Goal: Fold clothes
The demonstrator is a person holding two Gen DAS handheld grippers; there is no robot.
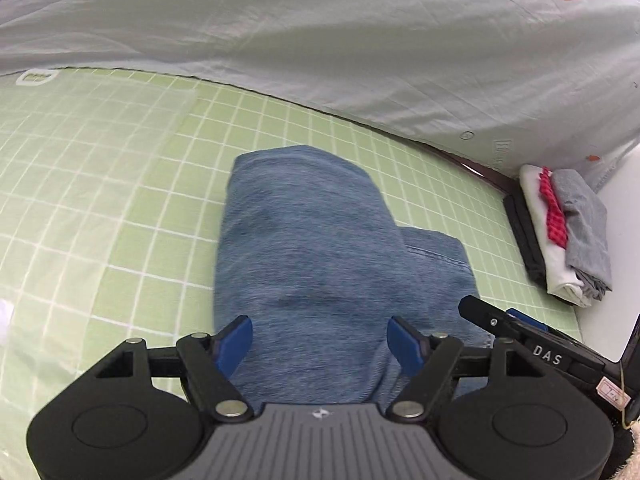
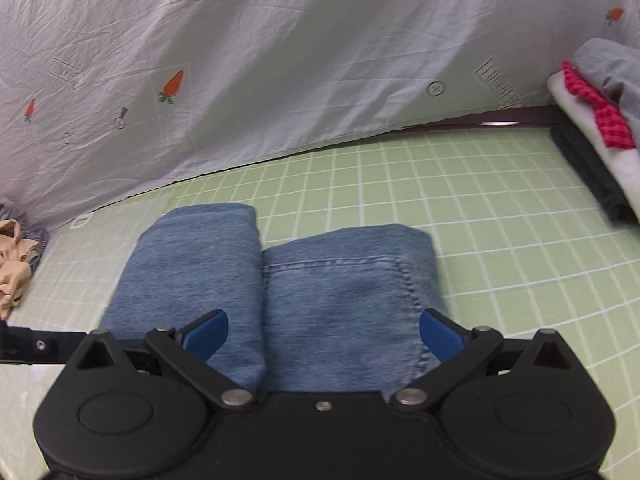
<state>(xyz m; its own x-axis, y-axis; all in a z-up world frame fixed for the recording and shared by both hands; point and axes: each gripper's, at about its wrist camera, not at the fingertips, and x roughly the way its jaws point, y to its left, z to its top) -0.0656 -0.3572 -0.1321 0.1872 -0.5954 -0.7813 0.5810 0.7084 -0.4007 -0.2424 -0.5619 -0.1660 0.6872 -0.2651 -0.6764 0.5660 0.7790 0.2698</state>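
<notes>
Both grippers, left gripper (image 1: pixel 320 340) and right gripper (image 2: pixel 324 334), hover wide open and empty over folded jeans (image 2: pixel 280 288) on the green checked mat (image 2: pixel 480 220); thick, floppy denim looks best pinched at its doubled edges

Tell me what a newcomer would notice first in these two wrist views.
The folded blue jeans lie mid-frame on the green checked mat, just ahead of both open grippers. Next, the stack of folded clothes at the mat's right edge, and the carrot-print sheet behind.

"DAS" stands on the right hand-held gripper (image 1: pixel 516 326).
</notes>
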